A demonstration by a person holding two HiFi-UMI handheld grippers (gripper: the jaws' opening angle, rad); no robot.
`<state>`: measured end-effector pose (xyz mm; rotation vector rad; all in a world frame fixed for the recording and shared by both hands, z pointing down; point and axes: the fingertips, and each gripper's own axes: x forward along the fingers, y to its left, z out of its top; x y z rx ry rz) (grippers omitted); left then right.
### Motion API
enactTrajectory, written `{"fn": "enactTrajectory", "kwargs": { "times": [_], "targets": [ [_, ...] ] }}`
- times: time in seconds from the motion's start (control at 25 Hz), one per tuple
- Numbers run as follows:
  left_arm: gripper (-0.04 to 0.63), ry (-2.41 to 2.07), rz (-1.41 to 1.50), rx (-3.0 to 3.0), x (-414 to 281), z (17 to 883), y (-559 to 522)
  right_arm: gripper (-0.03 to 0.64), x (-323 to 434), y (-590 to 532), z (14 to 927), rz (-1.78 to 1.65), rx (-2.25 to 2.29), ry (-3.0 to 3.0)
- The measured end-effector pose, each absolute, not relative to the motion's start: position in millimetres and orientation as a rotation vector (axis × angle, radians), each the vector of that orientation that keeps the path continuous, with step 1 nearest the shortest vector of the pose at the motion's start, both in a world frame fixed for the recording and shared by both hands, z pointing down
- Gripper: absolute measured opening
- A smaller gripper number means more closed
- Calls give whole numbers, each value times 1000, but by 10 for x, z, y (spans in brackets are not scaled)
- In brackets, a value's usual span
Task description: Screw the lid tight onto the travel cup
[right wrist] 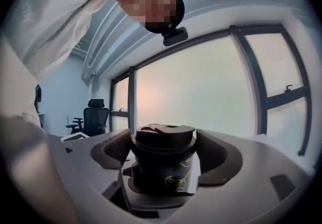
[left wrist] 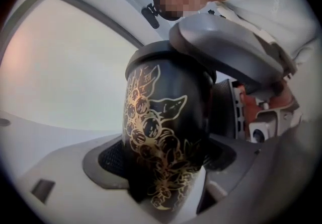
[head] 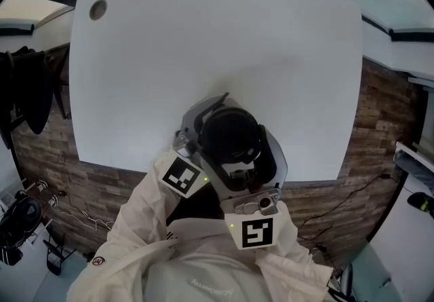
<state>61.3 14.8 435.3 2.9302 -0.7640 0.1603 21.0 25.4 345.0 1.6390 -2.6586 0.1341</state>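
Cup (left wrist: 166, 132) – black, with a gold pattern of leaves and berries – is held up between your two claws, close to your chest. In the head view it sits over the near edge of the white table (head: 203, 56). The lid (right wrist: 165, 137) is on the cup's mouth, its top towards the head camera. Whether it is screwed fully home cannot be told.

Left claw (left wrist: 163, 160): the jaws stand wide apart and are closed on the cup's body. A dark ribbed pad presses each side of the patterned wall, in the lower part of the cup. Nothing else is in this claw.

Right claw (right wrist: 165, 152): the jaws stand wide and are set on the lid, one pad against each side of its rim. The cup's body hangs below them. The left gripper view shows one grey jaw of this claw arched across the top of the cup.

In the head view the two claws come at the cup from different sides – the left marker cube (head: 184, 177) at lower left and the right marker cube (head: 258, 233) nearest you. White sleeves (head: 156, 226) run back from both.

Table: bare white top, with one round hole (head: 97, 9) at its far left corner. A window (right wrist: 201, 92) and an office chair (right wrist: 90, 117) show beyond the lid in the right gripper view.
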Motion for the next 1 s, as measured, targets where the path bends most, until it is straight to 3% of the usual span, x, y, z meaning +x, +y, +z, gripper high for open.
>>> {"fn": "enactTrajectory", "kwargs": {
  "times": [0.4, 0.76, 1.0],
  "targets": [
    [422, -666, 149, 2982, 667, 4340, 186, 407, 261, 335, 3410, 205, 1546, -2762],
    [422, -218, 150, 3053, 635, 4357, 316, 408, 205, 416, 3499, 90, 432, -2982],
    [422, 22, 153, 3039, 614, 4353, 364, 408, 60, 342, 3515, 105, 106, -2997]
  ]
}}
